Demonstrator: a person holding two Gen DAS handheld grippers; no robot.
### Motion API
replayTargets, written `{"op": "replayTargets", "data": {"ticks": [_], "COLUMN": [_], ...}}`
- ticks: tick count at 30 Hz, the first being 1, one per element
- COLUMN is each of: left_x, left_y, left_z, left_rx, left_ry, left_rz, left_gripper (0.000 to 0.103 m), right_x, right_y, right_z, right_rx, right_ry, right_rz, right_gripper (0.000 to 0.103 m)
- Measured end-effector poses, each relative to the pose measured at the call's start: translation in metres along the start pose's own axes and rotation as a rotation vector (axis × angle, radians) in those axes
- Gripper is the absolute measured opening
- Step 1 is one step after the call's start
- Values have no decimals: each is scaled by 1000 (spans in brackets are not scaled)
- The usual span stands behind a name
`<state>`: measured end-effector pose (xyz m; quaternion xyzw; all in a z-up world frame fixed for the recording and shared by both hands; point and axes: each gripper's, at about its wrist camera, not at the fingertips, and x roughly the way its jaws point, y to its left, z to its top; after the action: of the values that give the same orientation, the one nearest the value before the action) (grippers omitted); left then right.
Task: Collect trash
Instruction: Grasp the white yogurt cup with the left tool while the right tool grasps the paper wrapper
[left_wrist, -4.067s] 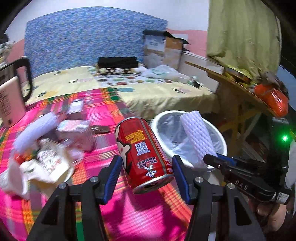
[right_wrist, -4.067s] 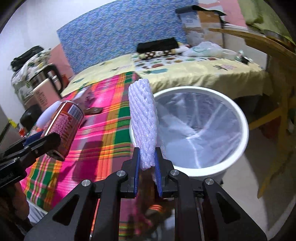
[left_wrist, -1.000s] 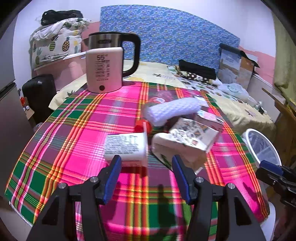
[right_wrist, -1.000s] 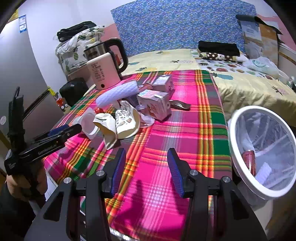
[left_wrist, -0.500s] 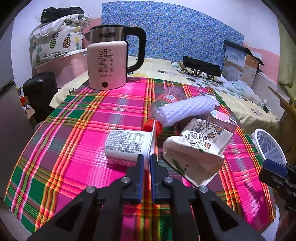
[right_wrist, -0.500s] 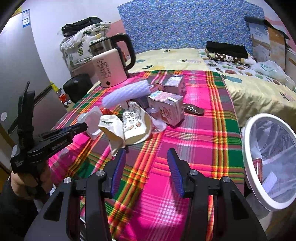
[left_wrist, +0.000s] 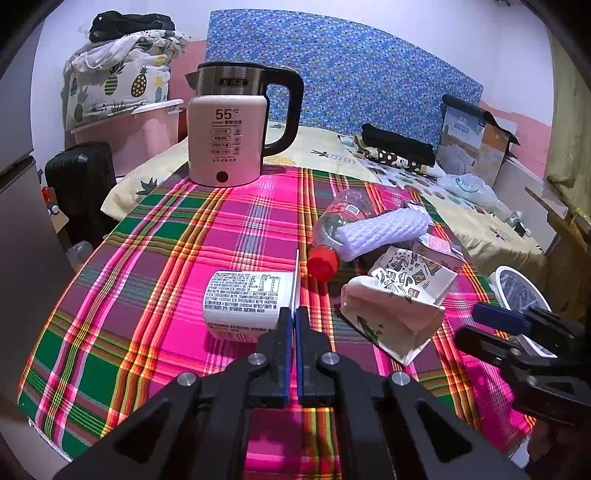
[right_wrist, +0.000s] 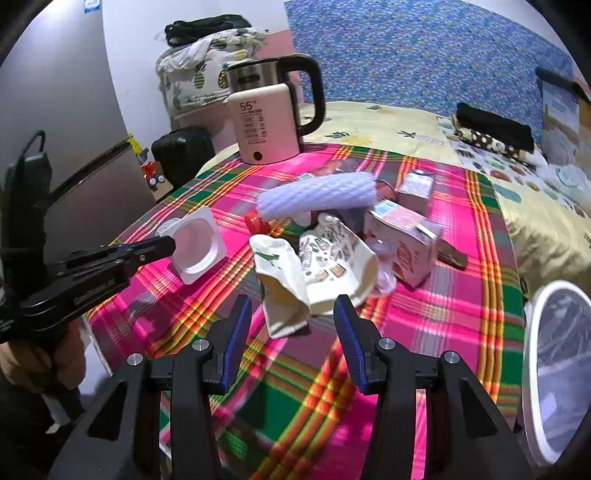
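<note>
My left gripper (left_wrist: 294, 317) is shut on the rim of a white yogurt cup (left_wrist: 245, 300) that lies on its side on the plaid tablecloth; the cup also shows in the right wrist view (right_wrist: 197, 245). My right gripper (right_wrist: 291, 328) is open and empty, just in front of a crumpled white paper bag (right_wrist: 286, 291). A patterned paper cup (right_wrist: 332, 266), a white foam net sleeve (right_wrist: 317, 195), a red-capped plastic bottle (left_wrist: 334, 225) and pink cartons (right_wrist: 404, 236) lie in a pile behind. The white trash bin (right_wrist: 554, 373) stands at the table's right edge.
A pink electric kettle (left_wrist: 229, 140) stands at the table's far side. A bed (left_wrist: 406, 173) with boxes lies beyond. A black suitcase (left_wrist: 79, 184) and a grey cabinet are on the left. The table edge is close below both grippers.
My left gripper has closed on the yogurt cup's rim; it was open a second ago. My right gripper has moved closer to the paper bag and stays open.
</note>
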<state>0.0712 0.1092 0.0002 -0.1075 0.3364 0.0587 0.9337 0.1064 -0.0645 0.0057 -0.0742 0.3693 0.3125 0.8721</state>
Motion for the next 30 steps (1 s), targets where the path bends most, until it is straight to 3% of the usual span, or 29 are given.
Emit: {"op": "replayTargets", "data": {"ticks": [6, 7, 8, 9, 14, 30], "left_x": [1, 2, 2, 2, -2, -28], "left_y": [8, 8, 8, 8, 5, -38], "left_z": [-2, -3, -4, -4, -5, -7], "left_rx": [-11, -12, -12, -12, -5, 59], "left_ry": [8, 10, 12, 13, 9, -18], "left_rz": [-17, -19, -23, -26, -40, -112], "left_gripper": [2, 2, 2, 2, 2, 2], "right_x": [20, 23, 26, 28, 21, -32], "right_y": [8, 10, 10, 11, 12, 1], "right_z": [7, 8, 8, 8, 7, -4], "right_rx": [-44, -52, -56, -57, -46, 30], "right_ry": [28, 31, 36, 46, 39, -70], "right_rz": [-2, -4, -8, -10, -9, 0], "right_gripper": [48, 45, 28, 22, 11, 7]}}
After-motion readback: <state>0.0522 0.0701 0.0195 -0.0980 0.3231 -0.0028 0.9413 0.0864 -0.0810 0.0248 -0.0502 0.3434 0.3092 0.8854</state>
